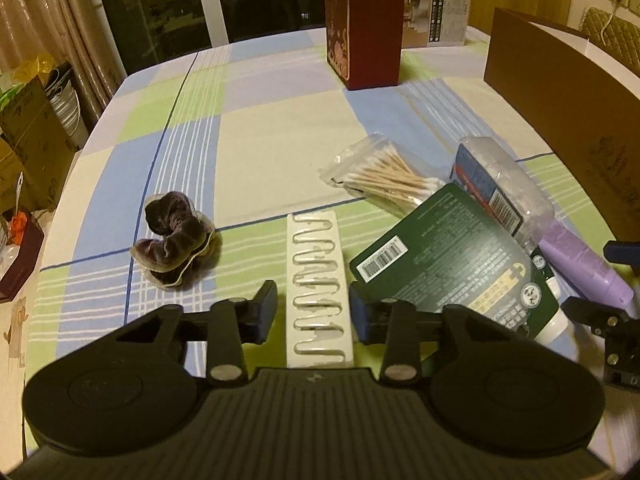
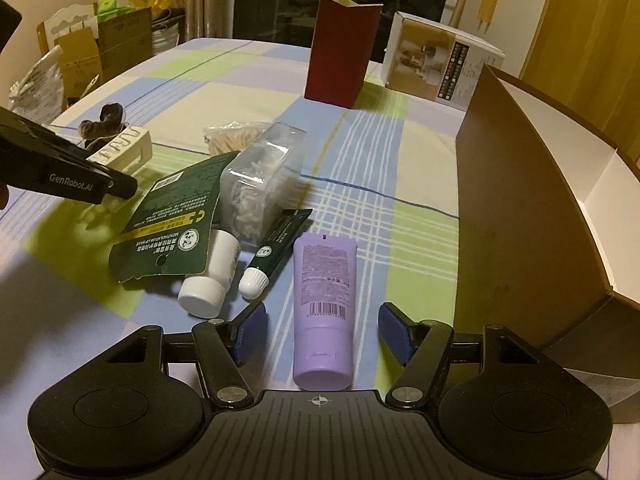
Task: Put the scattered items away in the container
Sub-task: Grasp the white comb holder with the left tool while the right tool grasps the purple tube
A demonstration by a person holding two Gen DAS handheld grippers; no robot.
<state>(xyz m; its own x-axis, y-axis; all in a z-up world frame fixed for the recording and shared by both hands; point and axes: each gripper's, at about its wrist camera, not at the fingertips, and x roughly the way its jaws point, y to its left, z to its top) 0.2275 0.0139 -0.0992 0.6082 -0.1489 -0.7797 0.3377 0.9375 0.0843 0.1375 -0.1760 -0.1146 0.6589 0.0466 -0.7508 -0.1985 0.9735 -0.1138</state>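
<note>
My left gripper (image 1: 314,312) is open, its jaws on either side of a white block of hair clips (image 1: 318,280); whether they touch it I cannot tell. A dark velvet scrunchie (image 1: 174,246) lies to its left. Cotton swabs in a bag (image 1: 384,178), a green card pack (image 1: 448,256) and a clear plastic box (image 1: 496,180) lie to the right. My right gripper (image 2: 322,334) is open around a purple tube (image 2: 324,312) lying on the table. A small green tube (image 2: 276,250) and a white bottle (image 2: 212,276) lie to its left. The brown open box (image 2: 532,216) stands on the right.
A tall red carton (image 2: 340,56) and a white printed box (image 2: 440,60) stand at the far side of the checked tablecloth (image 2: 400,240). Cardboard boxes and bags (image 1: 36,136) sit beyond the table's left edge.
</note>
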